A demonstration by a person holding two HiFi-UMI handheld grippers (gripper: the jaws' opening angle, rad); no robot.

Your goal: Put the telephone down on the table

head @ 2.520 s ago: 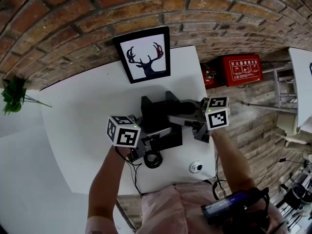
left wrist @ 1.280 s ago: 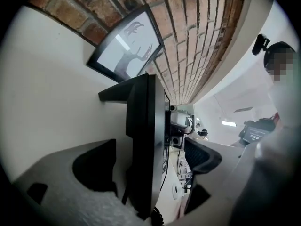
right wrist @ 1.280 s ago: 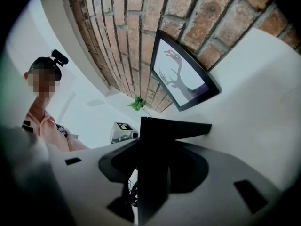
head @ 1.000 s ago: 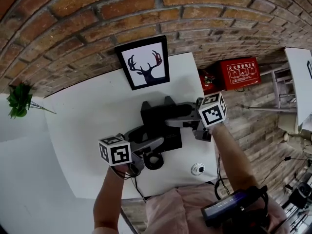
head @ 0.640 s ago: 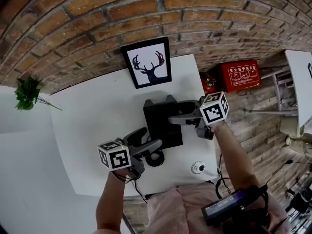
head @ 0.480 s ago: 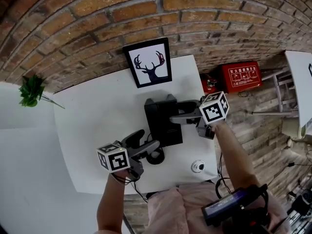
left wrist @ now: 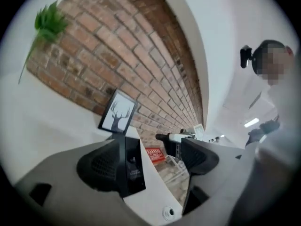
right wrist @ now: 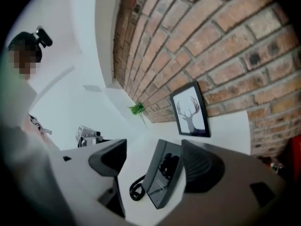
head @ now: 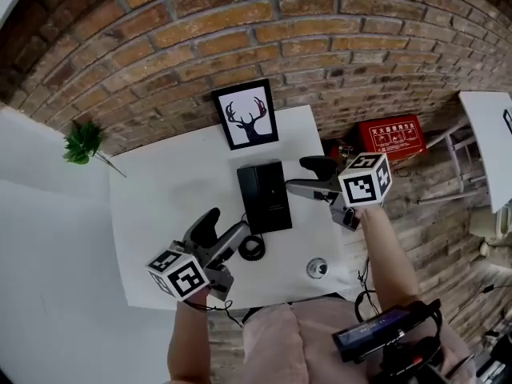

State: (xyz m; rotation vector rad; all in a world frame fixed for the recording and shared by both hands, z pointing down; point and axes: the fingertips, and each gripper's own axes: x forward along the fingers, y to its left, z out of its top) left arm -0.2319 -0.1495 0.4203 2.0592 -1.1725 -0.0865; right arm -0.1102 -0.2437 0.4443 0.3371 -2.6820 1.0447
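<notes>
Black telephone (head: 264, 197) lies flat on the white table (head: 160, 190).
Both tongs have lifted clear and empty: the right gripper (head: 302, 176) just spread its jaws, the left gripper (head: 225, 227) narrowed slightly yet gapes. Job looks done.

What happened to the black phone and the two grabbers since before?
Both let go of the telephone and pulled back: the left gripper toward the person, the right gripper off to the side. The right's fingers have just been opening, the left's closing a little; nothing is between either pair. The telephone lies flat on the table. The deer picture and plant stayed put.
</notes>
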